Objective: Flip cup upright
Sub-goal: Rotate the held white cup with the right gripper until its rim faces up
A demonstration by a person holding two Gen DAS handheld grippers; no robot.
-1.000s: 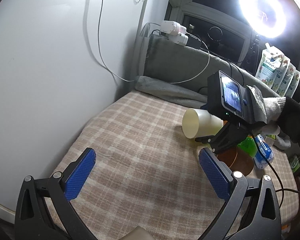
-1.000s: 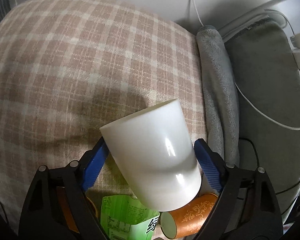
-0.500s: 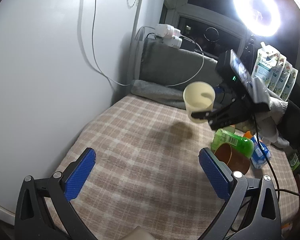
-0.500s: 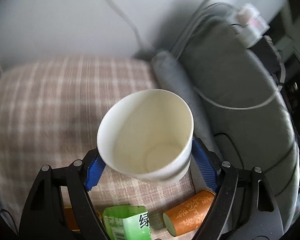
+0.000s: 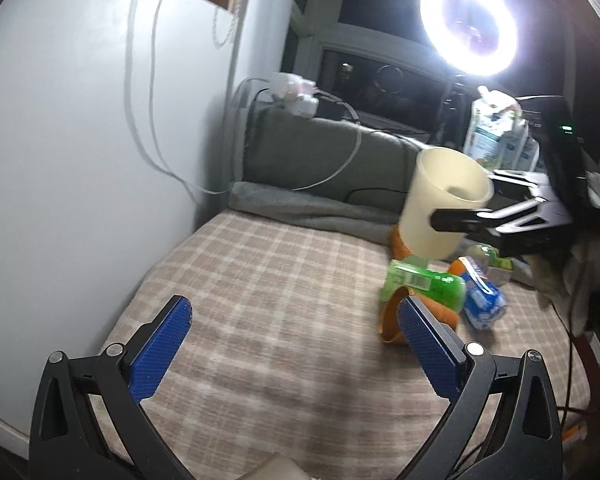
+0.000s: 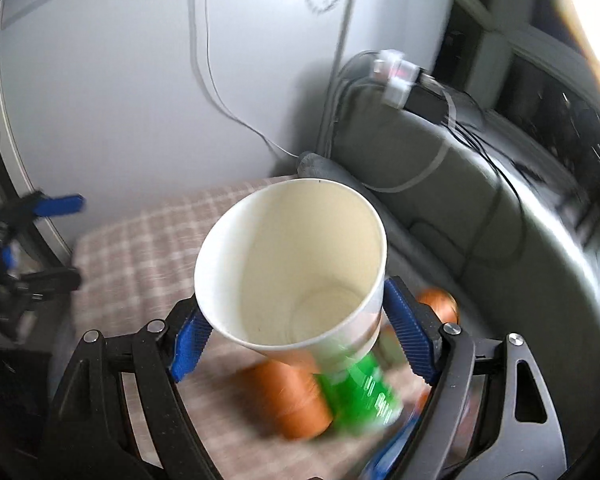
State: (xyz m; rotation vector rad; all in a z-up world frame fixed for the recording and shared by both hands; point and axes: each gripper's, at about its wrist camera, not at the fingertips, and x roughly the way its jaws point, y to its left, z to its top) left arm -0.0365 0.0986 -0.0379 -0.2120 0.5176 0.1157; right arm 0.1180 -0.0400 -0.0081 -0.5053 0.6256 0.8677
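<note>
Right wrist: your R gripper [image 6: 296, 334] clamped 1 white cup [image 6: 296, 272], mouth up, above 2 orange cups [image 6: 296, 400]; L gripper [image 5: 292, 344] spread, empty.

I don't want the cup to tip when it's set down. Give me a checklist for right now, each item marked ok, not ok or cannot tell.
1. Right gripper clamped on the white cup: ok, pads on both sides.
2. Cup mouth up: ok, nearly upright, slightly tilted.
3. Cup off the plaid cloth: ok, held in the air.
4. Landing spot free: not ok, the green bottle and an orange cup lie under it.
5. Left gripper out of the way: ok, open and holding nothing.
6. Cup empty: ok, bare inside.
</note>
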